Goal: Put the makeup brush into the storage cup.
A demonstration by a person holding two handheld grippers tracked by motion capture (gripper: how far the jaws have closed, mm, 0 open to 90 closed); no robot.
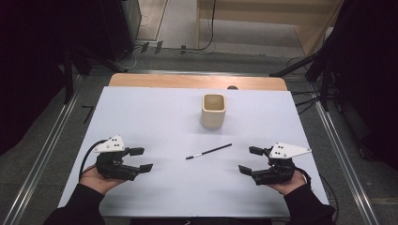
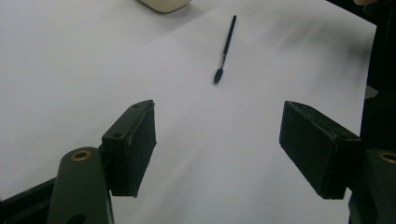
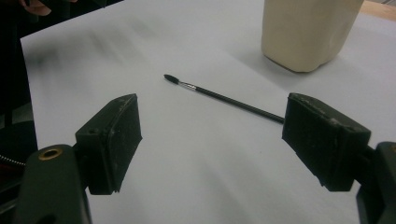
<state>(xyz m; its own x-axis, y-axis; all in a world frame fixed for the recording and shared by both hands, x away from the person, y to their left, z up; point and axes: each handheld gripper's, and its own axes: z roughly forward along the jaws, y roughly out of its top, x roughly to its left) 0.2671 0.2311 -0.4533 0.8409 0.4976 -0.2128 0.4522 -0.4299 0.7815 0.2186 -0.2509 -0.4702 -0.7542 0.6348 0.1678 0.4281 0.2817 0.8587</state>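
Note:
A thin black brush (image 1: 209, 151) lies on the white table sheet (image 1: 155, 117), its bristle tip toward the left. It also lies ahead of the jaws as the brush (image 2: 224, 49) and the brush (image 3: 219, 95). Behind it stands an upright cream square cup (image 1: 213, 110), seen again as the cup (image 3: 306, 30) and at the top edge as the cup (image 2: 164, 4). My left gripper (image 1: 142, 159) rests open at the near left, with nothing between its jaws. To the brush's right my right gripper (image 1: 250, 160) is open and holds nothing too.
The sheet covers a wooden table whose bare far edge (image 1: 197, 80) shows behind the cup. Metal rails (image 1: 47, 150) run along both sides of the table. Cables and dark stands (image 1: 300, 65) sit on the floor beyond.

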